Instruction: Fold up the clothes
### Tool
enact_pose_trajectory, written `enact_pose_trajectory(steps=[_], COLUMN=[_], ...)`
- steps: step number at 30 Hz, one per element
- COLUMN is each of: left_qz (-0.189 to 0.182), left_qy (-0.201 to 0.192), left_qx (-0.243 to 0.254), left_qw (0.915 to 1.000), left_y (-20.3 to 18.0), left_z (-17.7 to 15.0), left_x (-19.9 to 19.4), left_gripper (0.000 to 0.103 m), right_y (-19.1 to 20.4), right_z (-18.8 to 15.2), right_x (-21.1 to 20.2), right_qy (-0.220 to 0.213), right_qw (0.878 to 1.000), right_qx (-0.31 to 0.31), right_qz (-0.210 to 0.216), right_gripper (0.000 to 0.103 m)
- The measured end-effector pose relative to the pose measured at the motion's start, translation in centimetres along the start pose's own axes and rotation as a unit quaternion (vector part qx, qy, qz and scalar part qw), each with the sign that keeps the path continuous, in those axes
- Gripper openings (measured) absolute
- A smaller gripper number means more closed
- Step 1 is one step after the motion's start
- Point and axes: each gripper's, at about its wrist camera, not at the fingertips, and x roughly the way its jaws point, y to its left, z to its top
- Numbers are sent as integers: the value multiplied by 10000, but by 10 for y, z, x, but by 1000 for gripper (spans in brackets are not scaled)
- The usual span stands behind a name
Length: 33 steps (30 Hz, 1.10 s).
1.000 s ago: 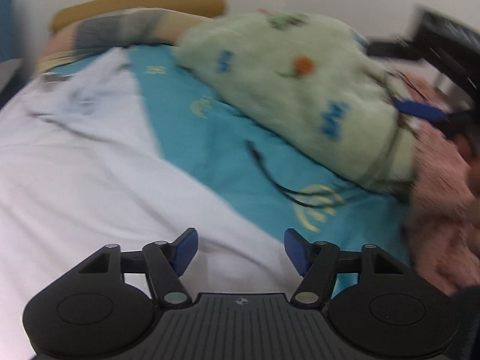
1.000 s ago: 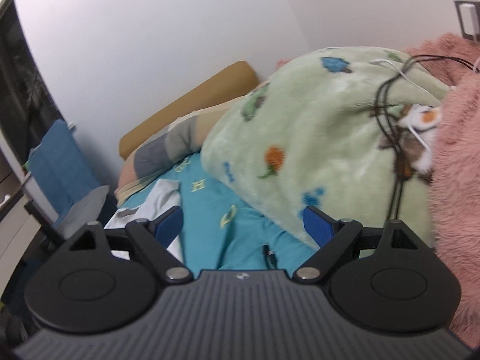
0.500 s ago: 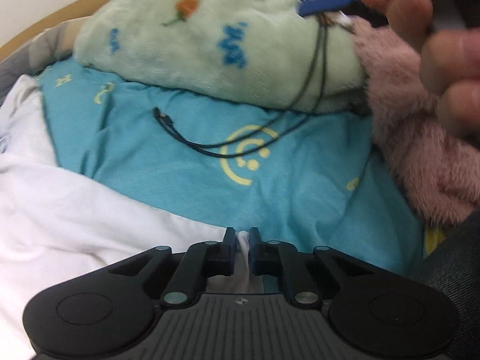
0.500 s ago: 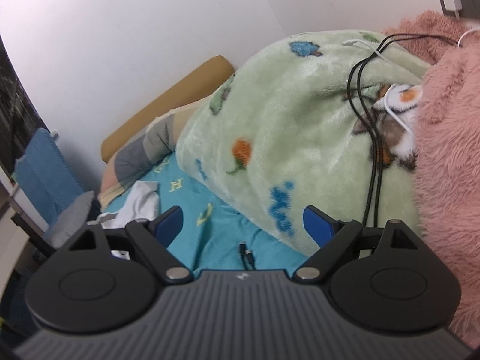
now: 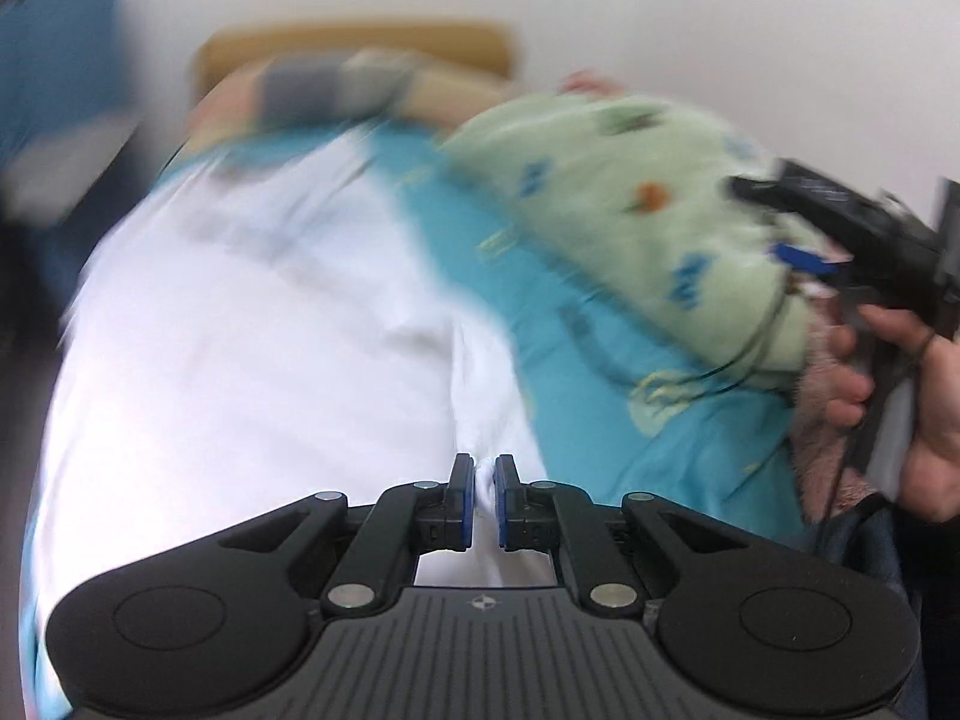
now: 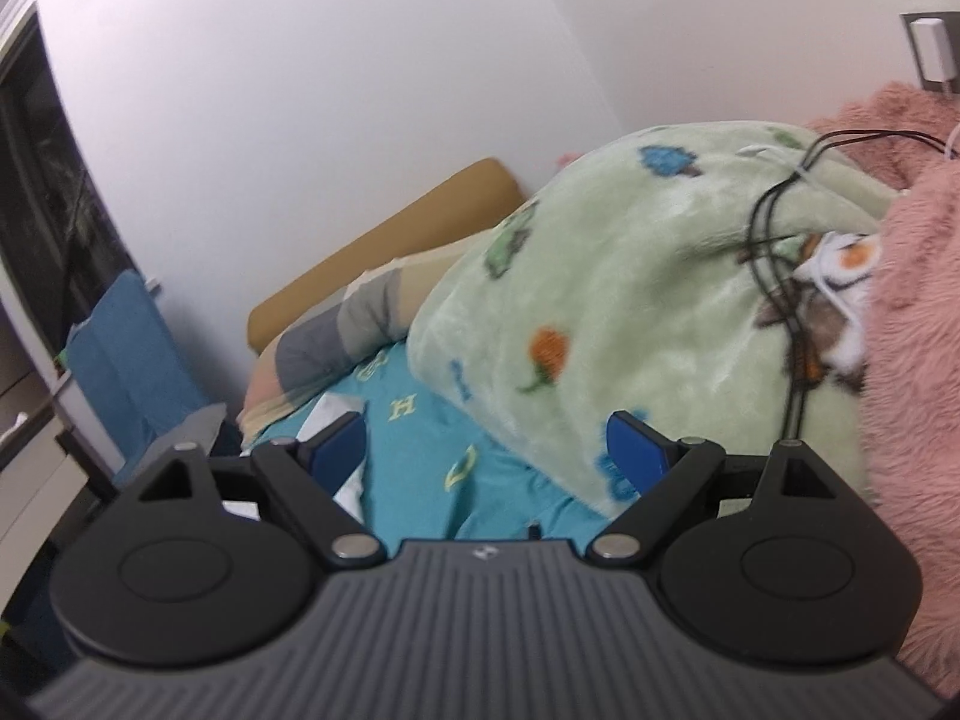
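A white garment (image 5: 252, 348) lies spread over the teal bed sheet (image 5: 600, 372), blurred by motion. My left gripper (image 5: 483, 489) is shut on the white garment's near edge, and a fold of cloth rises from between the pads. My right gripper (image 6: 487, 450) is open and empty, held above the bed; it faces the green blanket (image 6: 630, 312). A bit of the white garment (image 6: 336, 420) shows beside its left finger. The right gripper's body also shows in the left wrist view (image 5: 852, 228), held in a hand.
A green patterned blanket (image 5: 630, 222) and a pink fluffy blanket (image 6: 936, 330) are heaped on the right of the bed, with black cables (image 6: 780, 276) across them. A striped pillow (image 6: 336, 336) and tan headboard (image 6: 384, 258) lie at the far end. A blue chair (image 6: 126, 354) stands left.
My left gripper closed on the white garment's edge and has now lifted and swung left with it. The right gripper stayed open and drifted slightly.
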Motion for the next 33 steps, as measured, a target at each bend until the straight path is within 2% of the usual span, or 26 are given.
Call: enact_pose_trajectory(steps=[2,5,7,9,11,13,16,19,22,27,31,33], left_qz=[165,156,11,-145,-264,-355,-324,-142,268,503,836,1008], left_qy=[346,700,714,721,770,795,558,343,-88,-547,-715,-817], left_qx=[-468,-914,-1036,-1154,-1313,-1465,-1561,-1659,-1695,-1736,-1690,-1606], left_qw=[9982,9932,9920,9906,9880,9854,9856,9854,9851,9820,9795,9784], left_y=[23,41,45,48,53,62,84,111,131,151,145,149], left_z=[-9,-16,-13,-8,-1,10,37,82,130,197,220,221], left_x=[-7,-6,-8,-10,-9,-5,4,39,88,178,234,245], left_gripper=[7,8,10,17,41,55,62,70,72,73,70,60], right_y=[9,23,34,44,55,65,77,87,96,96,76,68], right_z=[-5,-15,-23,-32,-41,-49,-59,-69,-80,-92,-99,-101], right_x=[2,7,10,13,17,22,32,46,66,99,134,146], right_qy=[114,340,524,708,871,1019,1163,1281,1357,1348,1534,1585], right_qw=[9998,9987,9974,9955,9932,9909,9891,9875,9855,9827,9826,9829], right_qx=[-184,-384,-489,-594,-719,-822,-859,-878,-1015,-1271,-1011,-880], right_qz=[-40,7,100,193,269,301,292,253,125,-21,-280,-313], right_gripper=[88,88,89,88,88,88,88,88,88,89,88,88])
